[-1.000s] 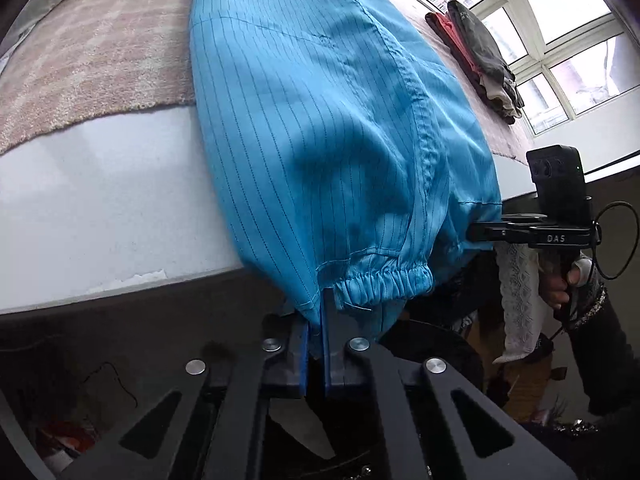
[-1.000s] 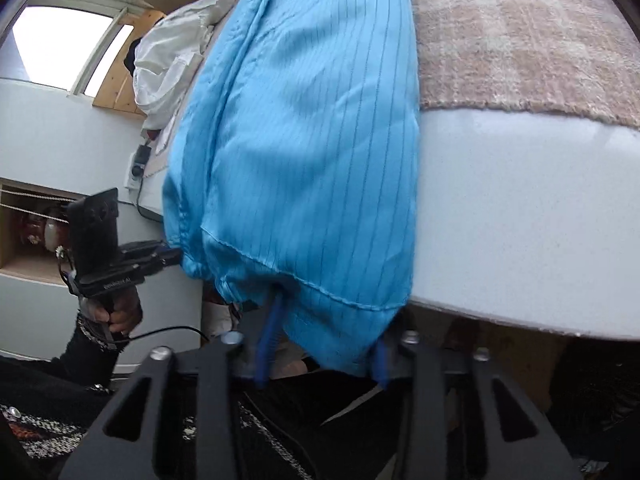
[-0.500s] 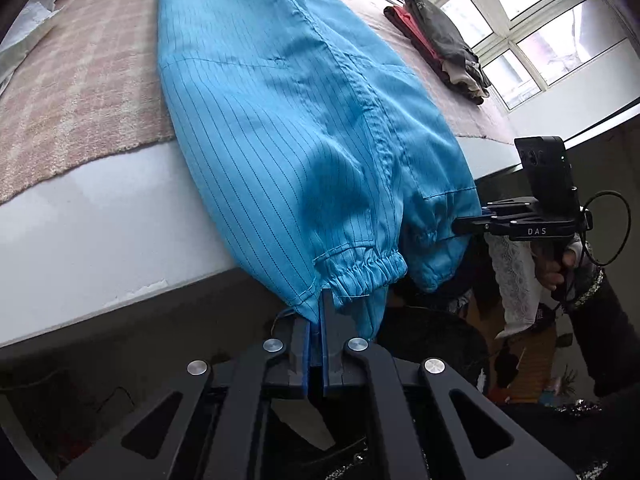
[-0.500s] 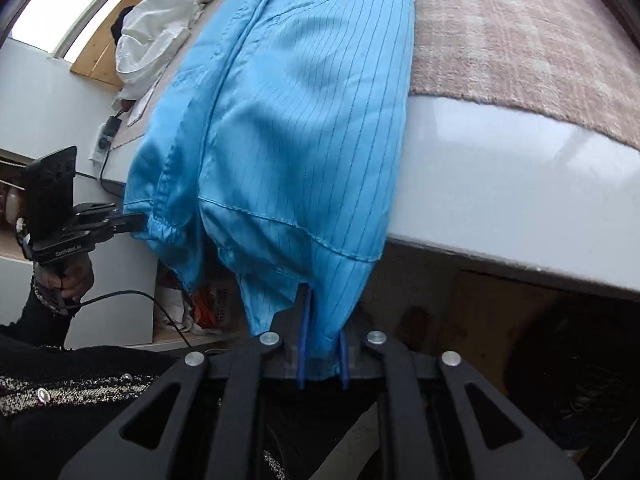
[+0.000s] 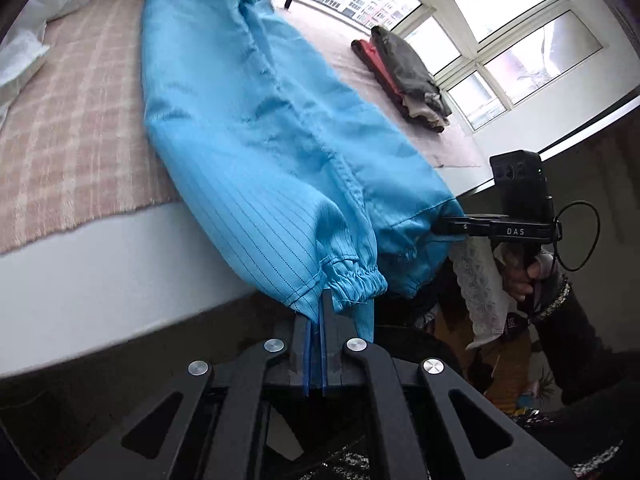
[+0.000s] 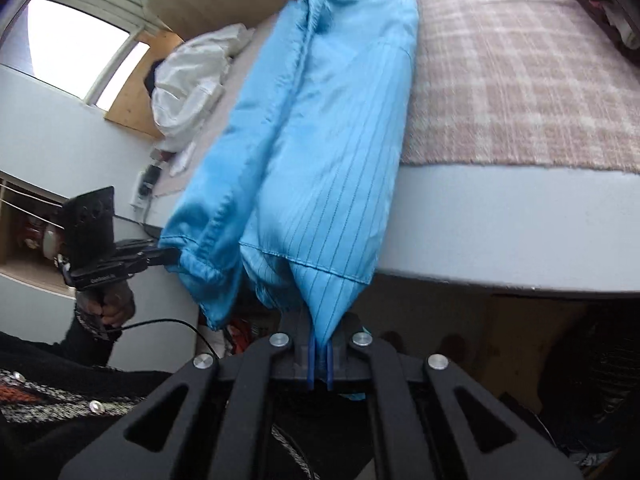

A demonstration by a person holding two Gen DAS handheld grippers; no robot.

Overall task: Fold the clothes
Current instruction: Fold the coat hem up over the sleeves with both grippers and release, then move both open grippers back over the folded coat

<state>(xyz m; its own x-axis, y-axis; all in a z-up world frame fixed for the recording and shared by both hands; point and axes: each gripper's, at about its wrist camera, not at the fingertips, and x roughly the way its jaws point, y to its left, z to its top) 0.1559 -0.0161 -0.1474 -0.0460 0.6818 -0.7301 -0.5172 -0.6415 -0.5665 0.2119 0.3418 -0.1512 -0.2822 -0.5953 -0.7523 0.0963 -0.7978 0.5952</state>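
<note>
- The blue garment [image 5: 256, 152] lies long down the middle of the bed [image 5: 100, 264] and hangs over the near edge.
- Bare blanket [image 5: 68, 132] on its left gives open room.
- Far right, a pile of folded clothes [image 5: 408, 76] fills that corner.
- Far left, a white heap [image 6: 192, 80] is in the way.
- The near white bed edge is bare.

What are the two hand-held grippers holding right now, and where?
Both grip the blue garment at its hanging bottom edge: left hand-held gripper by the elastic cuff, right hand-held gripper at the other corner.
</note>
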